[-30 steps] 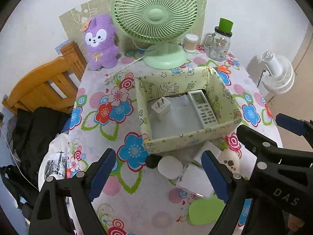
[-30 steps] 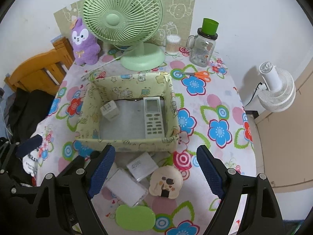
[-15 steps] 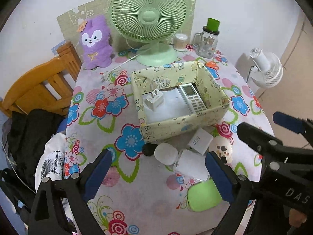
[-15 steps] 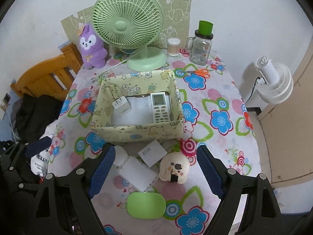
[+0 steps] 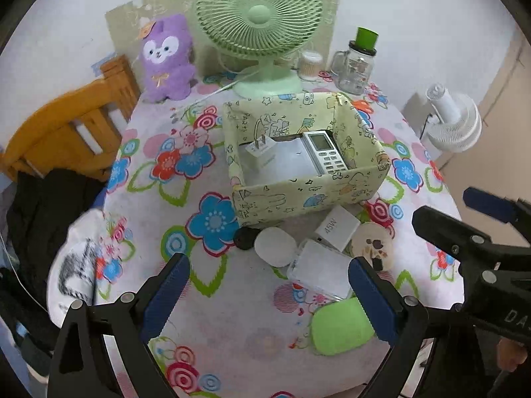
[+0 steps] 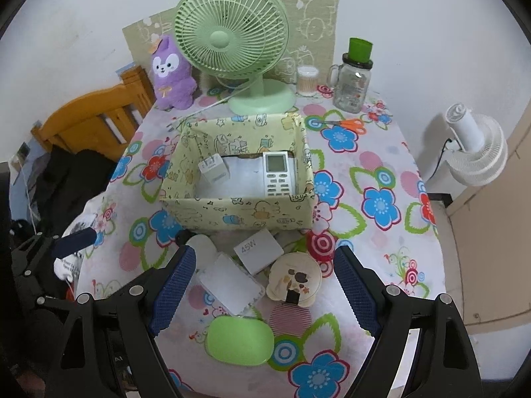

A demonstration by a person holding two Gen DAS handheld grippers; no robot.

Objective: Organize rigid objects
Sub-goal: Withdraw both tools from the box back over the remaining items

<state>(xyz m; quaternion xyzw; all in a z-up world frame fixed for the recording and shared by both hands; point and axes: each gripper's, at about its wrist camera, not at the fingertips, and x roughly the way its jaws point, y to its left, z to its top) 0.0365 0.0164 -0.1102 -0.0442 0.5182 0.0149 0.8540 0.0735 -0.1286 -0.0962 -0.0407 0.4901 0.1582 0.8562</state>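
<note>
A yellow cartoon-print box [image 5: 308, 195] [image 6: 239, 214] stands mid-table with a white remote [image 5: 323, 152] [image 6: 278, 174] and a white plug adapter [image 5: 260, 152] inside. Before it lie a 45W charger [image 6: 259, 250], a white round piece [image 5: 275, 245], a clear flat case [image 6: 230, 282], a cream round toy [image 6: 293, 278] and a green oval case [image 6: 239, 340]. My left gripper [image 5: 267, 285] hangs open above these loose items, holding nothing. My right gripper [image 6: 264, 272] hovers open over the same cluster, also with nothing in it.
A green desk fan [image 5: 259, 16], a purple plush [image 5: 166, 56], a green-lidded glass jar [image 5: 356, 63] and orange scissors [image 6: 345, 124] stand behind the box. A wooden chair [image 5: 66, 126] with dark clothing is at the left. A white floor fan [image 6: 474, 152] stands right.
Both grippers have drawn back from the box toward the table's near edge, so more of the table shows. The left jaws have spread slightly wider.
</note>
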